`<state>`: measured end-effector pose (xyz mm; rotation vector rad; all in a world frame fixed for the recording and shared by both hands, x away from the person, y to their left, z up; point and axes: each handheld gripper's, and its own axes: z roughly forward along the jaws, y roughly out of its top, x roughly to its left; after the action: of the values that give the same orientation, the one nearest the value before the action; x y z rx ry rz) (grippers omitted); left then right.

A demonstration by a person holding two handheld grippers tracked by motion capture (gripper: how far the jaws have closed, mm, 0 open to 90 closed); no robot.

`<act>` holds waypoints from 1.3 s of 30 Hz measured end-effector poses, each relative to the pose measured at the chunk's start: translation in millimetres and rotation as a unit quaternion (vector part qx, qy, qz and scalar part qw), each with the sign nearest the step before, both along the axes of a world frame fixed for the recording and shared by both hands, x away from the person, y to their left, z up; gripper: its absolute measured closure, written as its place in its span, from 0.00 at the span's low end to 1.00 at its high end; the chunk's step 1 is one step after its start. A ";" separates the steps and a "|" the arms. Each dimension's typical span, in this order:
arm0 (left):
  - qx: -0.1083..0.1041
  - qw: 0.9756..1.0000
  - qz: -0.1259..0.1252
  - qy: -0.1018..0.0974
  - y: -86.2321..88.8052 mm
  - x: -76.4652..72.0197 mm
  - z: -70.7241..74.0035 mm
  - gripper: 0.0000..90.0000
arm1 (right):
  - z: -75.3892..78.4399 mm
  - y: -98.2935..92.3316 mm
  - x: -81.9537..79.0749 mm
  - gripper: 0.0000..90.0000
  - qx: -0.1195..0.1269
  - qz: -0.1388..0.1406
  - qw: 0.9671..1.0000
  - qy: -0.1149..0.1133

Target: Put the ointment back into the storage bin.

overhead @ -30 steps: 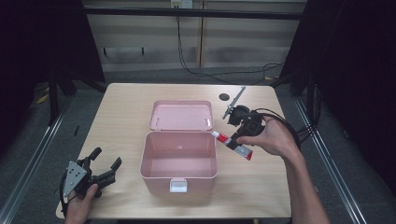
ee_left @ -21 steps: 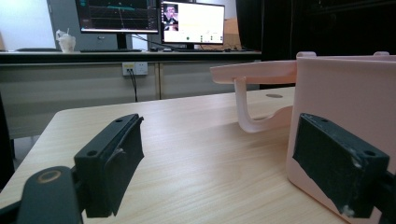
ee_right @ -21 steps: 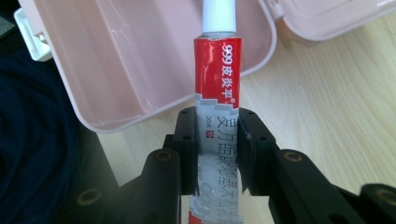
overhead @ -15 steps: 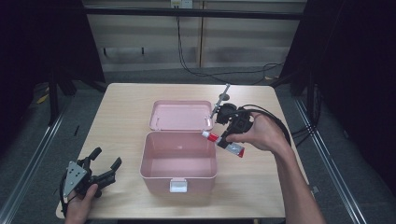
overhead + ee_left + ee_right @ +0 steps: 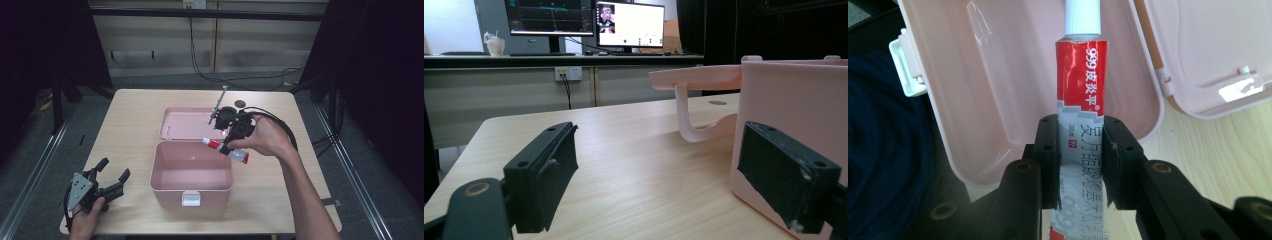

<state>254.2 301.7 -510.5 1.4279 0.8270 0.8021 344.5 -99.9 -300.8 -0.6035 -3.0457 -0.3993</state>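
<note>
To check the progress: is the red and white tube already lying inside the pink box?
No, the tube is clamped in the right gripper above the open pink box.

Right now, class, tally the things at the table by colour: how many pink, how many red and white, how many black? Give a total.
Pink: 1, the open box with its lid
Red and white: 1, the tube
Black: 2, the left gripper and right gripper
Total: 4
</note>
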 end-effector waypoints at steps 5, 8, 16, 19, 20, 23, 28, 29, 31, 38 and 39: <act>0.000 1.000 -0.001 0.000 0.1 0.0 0.0 0.17 | 0.2 10.7 -0.2 0.79 -0.002 0.017 1.000 -0.004; 0.000 1.000 0.000 0.000 0.1 0.0 0.0 0.17 | 0.4 18.3 1.0 0.79 -0.004 0.027 1.000 -0.008; 0.000 1.000 -0.001 0.000 0.1 0.0 0.0 0.17 | -7.9 36.4 7.0 0.79 -0.010 0.039 0.999 -0.006; 0.002 1.000 -0.001 0.000 0.3 0.0 0.0 0.17 | -9.3 43.4 8.1 0.79 -0.013 0.045 0.999 -0.007; 0.001 1.000 -0.001 0.000 0.2 0.0 0.0 0.17 | -9.5 44.9 8.1 0.79 -0.011 0.044 0.999 -0.007; 0.000 1.000 -0.001 0.000 0.1 0.0 0.0 0.17 | -10.8 51.0 9.3 0.79 -0.011 0.048 0.999 -0.007; 0.000 1.000 -0.001 0.000 0.1 0.0 0.0 0.17 | -16.5 59.5 13.6 0.79 -0.015 0.056 0.998 -0.007; 0.000 1.000 -0.001 0.000 0.1 0.0 0.0 0.17 | -17.7 60.8 14.3 0.79 -0.018 0.056 0.998 -0.004; 0.002 1.000 -0.001 0.000 0.4 0.0 0.0 0.17 | -20.6 63.3 15.4 0.79 -0.022 0.053 0.998 -0.002; 0.000 1.000 -0.002 0.000 0.2 0.0 0.0 0.17 | -33.1 73.6 19.9 0.79 -0.025 0.062 0.998 0.006; 0.000 1.000 -0.002 0.000 0.2 0.0 0.0 0.17 | -33.1 73.6 19.9 0.79 -0.025 0.062 0.998 0.006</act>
<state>254.2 301.9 -510.5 1.4290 0.8242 0.7992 364.4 -26.3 -333.9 -0.4130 -3.0698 -0.3155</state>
